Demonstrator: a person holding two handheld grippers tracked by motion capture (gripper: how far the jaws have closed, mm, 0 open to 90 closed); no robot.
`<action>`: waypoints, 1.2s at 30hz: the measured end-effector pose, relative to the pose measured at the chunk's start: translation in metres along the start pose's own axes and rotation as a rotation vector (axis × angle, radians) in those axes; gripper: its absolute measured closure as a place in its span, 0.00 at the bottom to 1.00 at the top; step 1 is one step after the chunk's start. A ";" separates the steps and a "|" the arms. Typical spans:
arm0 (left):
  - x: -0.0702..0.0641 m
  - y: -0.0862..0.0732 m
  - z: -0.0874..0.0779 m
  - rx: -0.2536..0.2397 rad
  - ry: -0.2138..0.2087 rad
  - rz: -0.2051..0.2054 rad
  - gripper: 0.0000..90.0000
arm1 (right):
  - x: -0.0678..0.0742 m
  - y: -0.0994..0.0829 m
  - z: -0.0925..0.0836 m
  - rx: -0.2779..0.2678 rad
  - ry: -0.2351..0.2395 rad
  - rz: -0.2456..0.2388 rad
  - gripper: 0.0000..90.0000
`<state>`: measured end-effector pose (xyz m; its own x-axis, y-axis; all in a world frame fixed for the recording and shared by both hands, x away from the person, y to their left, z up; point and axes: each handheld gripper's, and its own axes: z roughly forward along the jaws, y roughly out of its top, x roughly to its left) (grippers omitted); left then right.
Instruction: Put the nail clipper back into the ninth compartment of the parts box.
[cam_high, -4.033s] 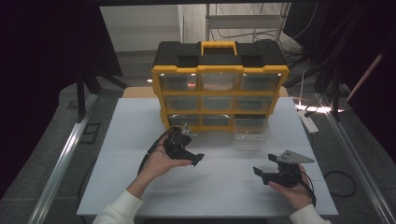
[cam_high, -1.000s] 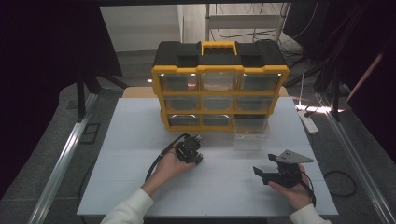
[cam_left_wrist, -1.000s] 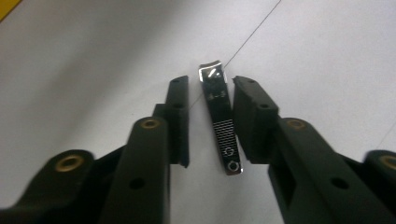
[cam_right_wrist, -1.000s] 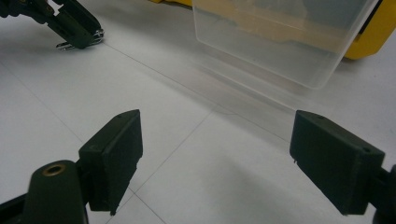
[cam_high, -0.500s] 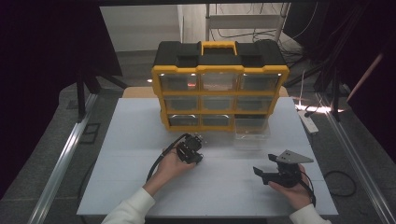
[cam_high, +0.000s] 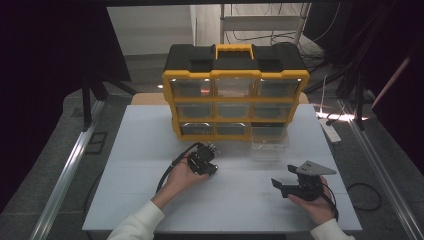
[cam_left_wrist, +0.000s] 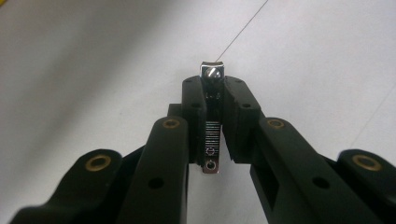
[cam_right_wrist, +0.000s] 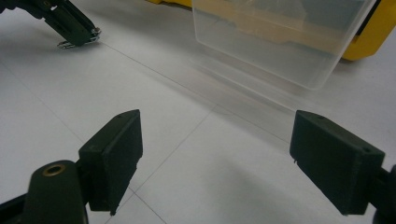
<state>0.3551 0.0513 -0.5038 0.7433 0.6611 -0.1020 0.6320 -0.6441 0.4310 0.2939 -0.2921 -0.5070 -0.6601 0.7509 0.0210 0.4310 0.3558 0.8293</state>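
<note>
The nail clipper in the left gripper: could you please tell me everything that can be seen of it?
The nail clipper is small, shiny and looks like chromed metal, with a round rivet near its far end, a ribbed file strip along the lever and a small hole at its near end. It stands on edge, pinched between the left gripper's black fingers, whose pads press both its sides. It sits low over the white table, in front of the yellow organizer; contact with the table is unclear.

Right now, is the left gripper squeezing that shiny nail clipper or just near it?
Squeezing. The left gripper has both pads against the nail clipper, whose metal tip pokes out past them above the white table.
</note>
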 end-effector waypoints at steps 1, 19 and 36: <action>0.000 0.000 0.000 0.000 0.000 0.000 0.89 | 0.000 0.000 0.000 0.000 0.000 0.001 0.20; 0.001 -0.004 -0.031 -0.108 -0.032 0.003 0.89 | 0.000 0.000 0.000 0.001 -0.001 -0.004 0.20; 0.004 -0.009 -0.054 -0.183 -0.027 0.013 0.89 | 0.000 0.000 0.000 -0.002 -0.001 -0.005 0.20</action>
<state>0.3409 0.0804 -0.4601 0.7588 0.6405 -0.1185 0.5732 -0.5702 0.5885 0.2939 -0.2923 -0.5071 -0.6621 0.7493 0.0162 0.4265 0.3589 0.8303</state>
